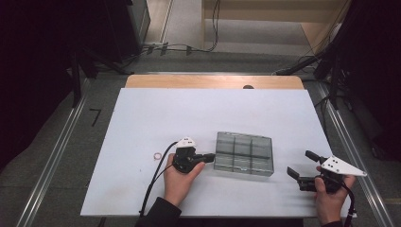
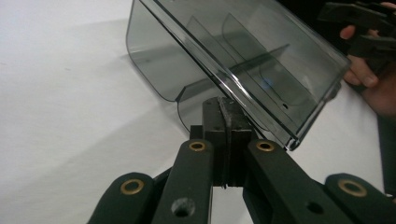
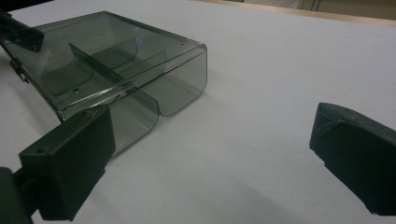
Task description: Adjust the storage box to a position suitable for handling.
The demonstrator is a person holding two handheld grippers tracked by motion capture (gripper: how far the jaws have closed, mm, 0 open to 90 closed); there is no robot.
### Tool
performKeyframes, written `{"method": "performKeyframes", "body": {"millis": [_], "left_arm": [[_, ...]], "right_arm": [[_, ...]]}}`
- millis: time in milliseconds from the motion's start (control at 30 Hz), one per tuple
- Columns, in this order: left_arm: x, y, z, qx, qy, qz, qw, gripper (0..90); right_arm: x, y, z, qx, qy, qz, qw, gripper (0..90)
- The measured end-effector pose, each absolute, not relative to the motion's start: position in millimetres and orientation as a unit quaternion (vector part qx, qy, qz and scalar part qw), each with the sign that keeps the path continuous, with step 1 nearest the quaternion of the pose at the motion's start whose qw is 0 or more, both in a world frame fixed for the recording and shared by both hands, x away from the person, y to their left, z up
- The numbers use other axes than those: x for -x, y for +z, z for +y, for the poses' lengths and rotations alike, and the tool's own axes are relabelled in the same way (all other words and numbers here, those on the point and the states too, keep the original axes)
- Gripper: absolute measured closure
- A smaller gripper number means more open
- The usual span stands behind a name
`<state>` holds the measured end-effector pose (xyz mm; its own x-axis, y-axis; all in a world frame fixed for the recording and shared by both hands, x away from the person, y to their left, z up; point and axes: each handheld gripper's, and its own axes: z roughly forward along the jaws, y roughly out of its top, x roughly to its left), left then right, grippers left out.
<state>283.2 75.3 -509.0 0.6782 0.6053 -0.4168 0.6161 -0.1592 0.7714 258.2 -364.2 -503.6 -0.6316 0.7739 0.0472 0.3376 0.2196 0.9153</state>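
- Box (image 1: 244, 153): clear smoky plastic w/ dividers inside, lying on the white table (image 1: 142, 118), right of centre, nearer the person's edge than the far one.
- Long axis runs left–right across the table; short ends face the two hands.
- Left gripper (image 1: 210, 156): jaws fully together, tips right at the box's left short end. In the left gripper view the shut tips sit against the lid's edge (image 2: 243, 100); can't tell if a thin lip is pinched between them or if they're just pressing on it.
- From those tips the box lies straight ahead, i.e. to the right in the high view.
- Right gripper (image 1: 301, 163): jaws spread wide, nothing between them, a clear gap from the box's right end. In the right gripper view the box (image 3: 116, 70) sits ahead and off to the left of its jaws.
- Left hand (image 1: 181, 182) is the nearer by far; right hand (image 1: 331, 196) hangs back near the table's right edge.
- Judgement: next move prob. turns on the left end, lifting or prying the lid there, w/ the right gripper free to steady the other end.
- Small ring (image 1: 157, 155) lies on the table left of the left gripper, apart from the box.
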Motion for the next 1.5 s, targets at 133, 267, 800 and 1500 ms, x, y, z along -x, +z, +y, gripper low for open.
{"method": "performKeyframes", "body": {"millis": [133, 267, 800, 1500], "left_arm": [[-274.8, -510.2, 68.8, -0.768, -0.01, 0.393, 0.506, 89.7], [-265.7, -510.6, 61.7, -0.775, -0.014, 0.382, 0.504, 89.7], [-247.7, -510.9, 34.7, -0.794, -0.026, 0.338, 0.504, 89.6], [-227.8, -499.4, 109.9, -0.752, 0.091, 0.348, 0.552, 18.8]], "right_arm": [[-259.2, -503.0, -367.7, -0.39, 0.505, 0.738, 0.219, 0.0], [-262.2, -502.4, -370.0, -0.421, 0.493, 0.729, 0.222, 1.9], [-287.2, -486.7, -368.4, -0.448, 0.454, 0.739, 0.219, 25.0], [-322.3, -503.3, -346.9, -0.412, 0.431, 0.791, 0.14, 87.9]]}}
